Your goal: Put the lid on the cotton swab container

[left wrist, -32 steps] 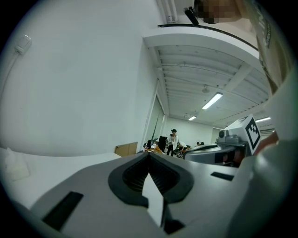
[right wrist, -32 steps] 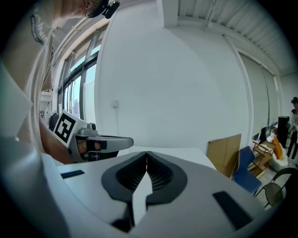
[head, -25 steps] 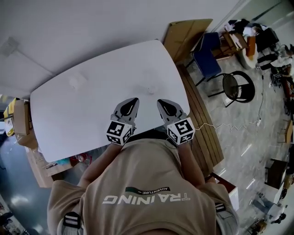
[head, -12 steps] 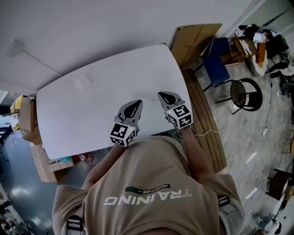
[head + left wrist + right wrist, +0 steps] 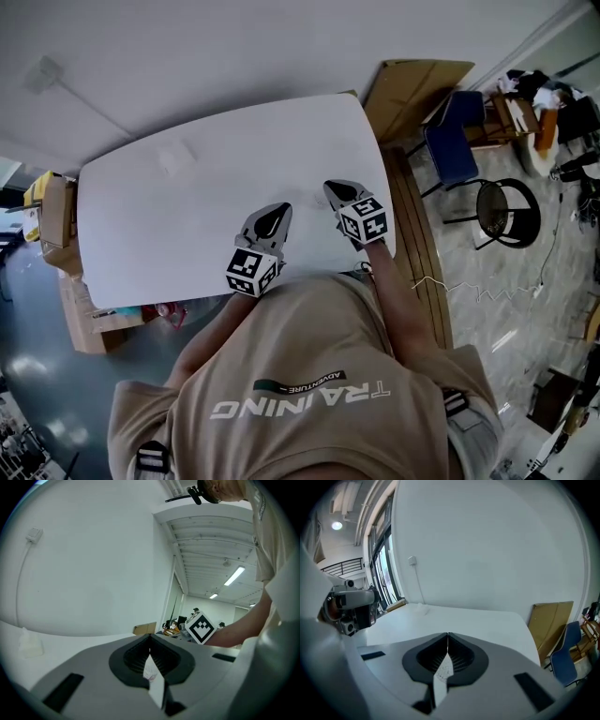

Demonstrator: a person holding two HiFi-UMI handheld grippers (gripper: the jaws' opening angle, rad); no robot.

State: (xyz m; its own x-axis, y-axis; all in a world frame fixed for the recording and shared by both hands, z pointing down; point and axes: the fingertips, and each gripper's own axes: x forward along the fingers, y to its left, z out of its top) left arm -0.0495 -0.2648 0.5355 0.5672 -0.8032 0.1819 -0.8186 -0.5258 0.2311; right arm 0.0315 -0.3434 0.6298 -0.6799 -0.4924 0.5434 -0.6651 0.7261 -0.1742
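Since a second ago the right gripper (image 5: 333,187) has pushed farther out over the white rounded desk (image 5: 187,234), while the left gripper (image 5: 279,208) has kept its place by the near edge. Both sets of fingers are pressed fully together, tip to tip. Nothing sits between the left fingers (image 5: 133,660) or the right fingers (image 5: 431,658), apart from a small white tab in each gap. The two grippers point away from the person, side by side and slightly apart, the right one ahead.

A small translucent cotton swab container (image 5: 176,157) sits on the far left part of the desk, well apart from both grippers. It is too faint to tell whether its lid is on. Beyond the desk's far right corner a brown cardboard sheet (image 5: 412,89) leans against the wall, with a blue chair (image 5: 455,150) just beside it.
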